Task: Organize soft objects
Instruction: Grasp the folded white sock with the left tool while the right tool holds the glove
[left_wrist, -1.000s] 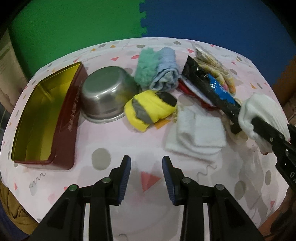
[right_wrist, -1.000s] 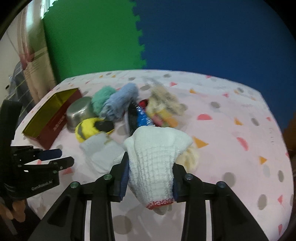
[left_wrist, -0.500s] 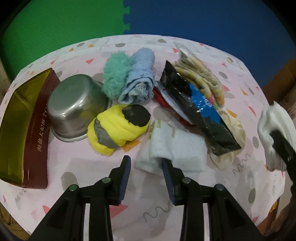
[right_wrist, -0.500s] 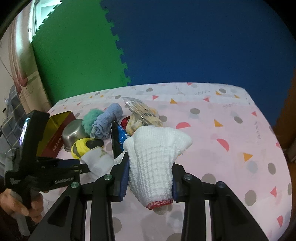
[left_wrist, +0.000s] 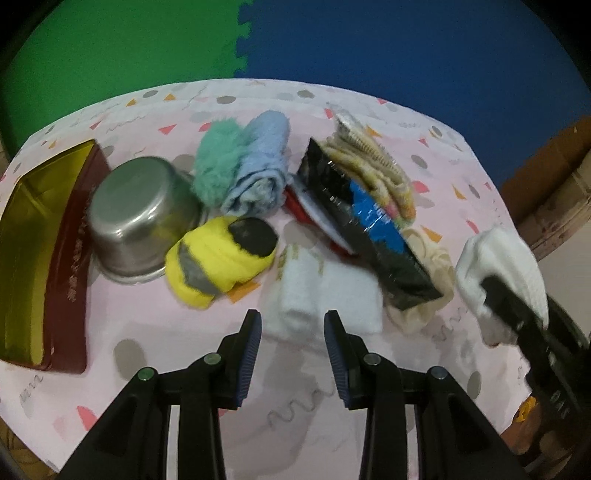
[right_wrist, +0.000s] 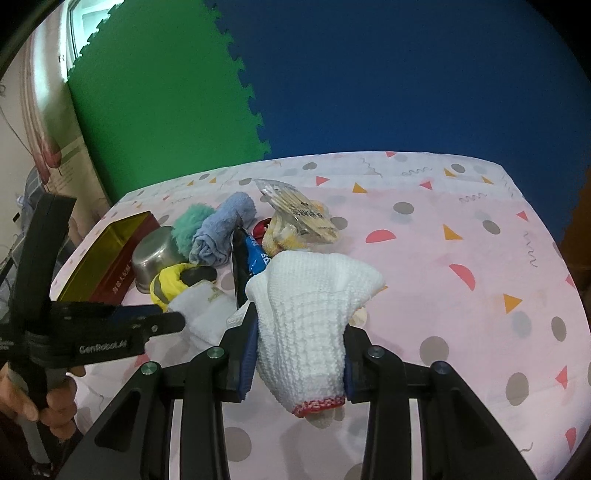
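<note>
Knit glove (right_wrist: 306, 317) hangs clamped between the pads of the right gripper (right_wrist: 299, 354), lifted off the table (right_wrist: 461, 221) near its front edge, cuff with red trim drooping below the jaws. It looks light and limp, so it should sag and swing rather than resist; the pinch across its bunched middle seems secure, though a loose fold could slip free. The left gripper (left_wrist: 291, 354) hovers with jaws apart and nothing between them, just short of the white cloth (left_wrist: 325, 295) lying towards the front of the table. That cloth looks thin and floppy; taking it at a folded edge where layers stack would likely give the pads more to bite. Behind it sit a yellow bundle (left_wrist: 221, 258), a steel pot (left_wrist: 144, 214) and a red box (left_wrist: 48, 258) along the left edge.
</note>
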